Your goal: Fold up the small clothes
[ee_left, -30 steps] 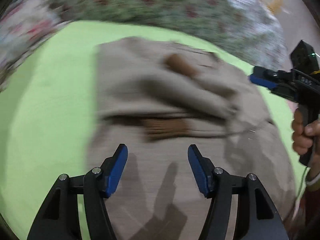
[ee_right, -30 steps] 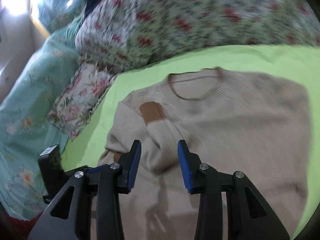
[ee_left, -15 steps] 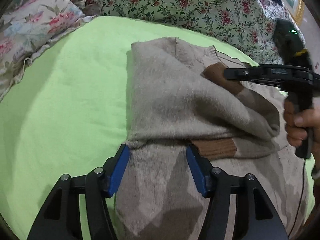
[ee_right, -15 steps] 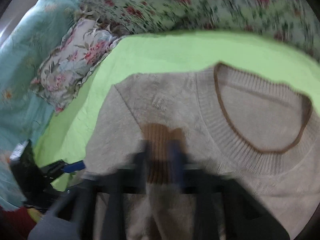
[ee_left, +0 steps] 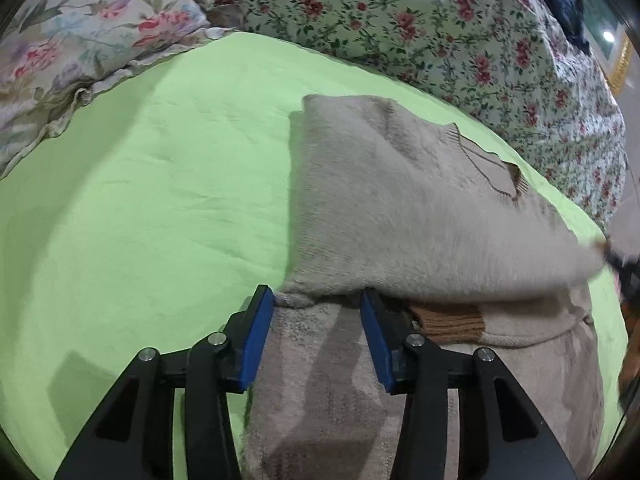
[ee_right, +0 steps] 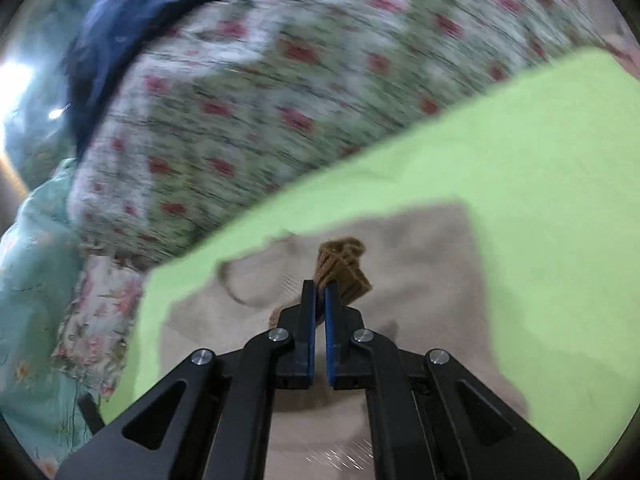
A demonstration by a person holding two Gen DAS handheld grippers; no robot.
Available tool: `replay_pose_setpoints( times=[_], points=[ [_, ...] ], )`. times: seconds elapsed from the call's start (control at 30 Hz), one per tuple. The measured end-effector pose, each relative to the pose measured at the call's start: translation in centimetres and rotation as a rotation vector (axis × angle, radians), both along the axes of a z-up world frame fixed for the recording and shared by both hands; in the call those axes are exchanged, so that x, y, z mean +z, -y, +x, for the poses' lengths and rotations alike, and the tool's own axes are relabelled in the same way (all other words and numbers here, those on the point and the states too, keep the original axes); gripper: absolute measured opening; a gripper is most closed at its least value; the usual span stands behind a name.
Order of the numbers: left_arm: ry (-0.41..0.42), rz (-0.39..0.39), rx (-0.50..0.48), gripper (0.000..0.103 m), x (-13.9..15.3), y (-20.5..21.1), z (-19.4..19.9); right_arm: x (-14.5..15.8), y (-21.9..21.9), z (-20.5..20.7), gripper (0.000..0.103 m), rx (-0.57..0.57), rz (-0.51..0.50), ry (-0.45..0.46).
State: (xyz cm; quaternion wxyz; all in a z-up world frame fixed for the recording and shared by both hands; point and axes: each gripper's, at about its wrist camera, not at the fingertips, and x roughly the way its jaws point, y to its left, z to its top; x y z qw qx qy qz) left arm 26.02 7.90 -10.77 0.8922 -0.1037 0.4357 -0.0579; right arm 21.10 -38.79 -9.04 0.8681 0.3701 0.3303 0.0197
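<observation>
A beige knit sweater (ee_left: pixel 400 208) with brown trim lies on a green sheet (ee_left: pixel 140 200). My left gripper (ee_left: pixel 316 304) sits at the sweater's near left side, its jaws closing around a fold of the knit without pressing on it. A brown cuff (ee_left: pixel 448 322) lies just right of it. In the right wrist view my right gripper (ee_right: pixel 320 296) is shut on the other brown sleeve cuff (ee_right: pixel 340 268), held above the sweater (ee_right: pixel 420 260). That sleeve stretches, blurred, toward the right edge of the left wrist view, where the right gripper (ee_left: pixel 624 268) shows dimly.
A floral quilt (ee_left: pixel 400 20) is heaped behind the sweater and a floral pillow (ee_left: pixel 80 32) lies at the far left. A dark blue garment (ee_right: pixel 132 20) rests on the quilt, with teal bedding (ee_right: pixel 32 280) beside it. Bare green sheet (ee_right: pixel 540 160) borders the sweater.
My right gripper closed on the brown cuff and pulled the sleeve up and out to the right. My left gripper's jaws narrowed and slid onto the sweater's left fold.
</observation>
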Motion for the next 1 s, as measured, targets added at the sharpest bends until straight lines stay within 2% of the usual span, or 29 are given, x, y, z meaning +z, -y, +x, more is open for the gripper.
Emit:
replay_pose_setpoints(
  times=[0.03,0.07,0.13,0.17,0.23,0.33,0.37,0.43,0.47,0.5,0.6,0.7,0.77,0.83,0.9,0.93,1.0],
  points=[
    [-0.007,0.028,0.039,0.049,-0.1,-0.2,0.0,-1.1,-0.1,-0.3,0.005,0.011,0.003,-0.035],
    [-0.025,0.012,0.064,0.05,-0.4,-0.9,0.2,-2.1,-0.1,-0.5,0.005,0.011,0.006,-0.071],
    [-0.023,-0.081,0.067,0.05,-0.5,-2.2,0.1,-4.3,0.1,-0.9,0.005,0.0,0.033,-0.163],
    [-0.022,-0.109,0.068,0.05,-0.5,-2.6,0.0,-4.8,0.3,-1.4,0.009,-0.026,0.049,-0.18],
    [-0.016,-0.108,0.062,0.05,-0.5,-2.6,-0.1,-4.1,0.0,-2.6,0.01,-0.083,0.013,-0.171],
    [-0.01,-0.078,0.062,0.05,-0.4,-2.0,0.0,-1.1,-1.0,-4.1,0.011,-0.103,-0.045,-0.052],
    [-0.006,-0.074,0.065,0.05,-0.4,-1.8,0.0,-0.1,-1.6,-3.9,0.012,-0.062,-0.049,-0.014],
    [0.005,-0.074,0.074,0.05,-0.4,-1.7,0.0,2.0,-4.1,-2.3,0.028,0.093,-0.059,0.046],
    [0.012,-0.076,0.079,0.05,-0.4,-1.7,-0.1,2.7,-5.6,-1.4,0.043,0.167,-0.053,0.071],
    [0.018,-0.08,0.082,0.05,-0.4,-1.9,-0.3,3.4,-7.2,-0.3,0.051,0.245,-0.039,0.102],
    [0.04,-0.119,0.089,0.05,-0.6,-2.7,-1.0,5.1,-14.0,5.1,0.054,0.513,-0.006,0.138],
    [0.066,-0.181,0.093,0.05,-0.9,-3.4,-1.3,5.7,-19.9,10.6,0.056,0.696,-0.006,0.133],
    [0.075,-0.224,0.094,0.05,-1.1,-4.0,-1.5,5.3,-23.7,14.4,0.056,0.776,0.008,0.114],
    [0.087,-0.262,0.097,0.05,-1.3,-4.5,-1.6,4.9,-26.4,17.1,0.056,0.813,-0.054,0.083],
    [0.096,-0.291,0.102,0.05,-1.5,-4.8,-1.7,4.0,-28.7,19.8,0.056,0.872,-0.064,0.042],
    [0.103,-0.294,0.104,0.05,-1.6,-4.8,-1.7,2.6,-30.4,21.3,0.056,0.954,-0.025,-0.038],
    [0.112,-0.283,0.105,0.05,-1.6,-4.6,-1.7,1.0,-32.6,22.4,0.057,1.05,0.066,-0.098]
  ],
)
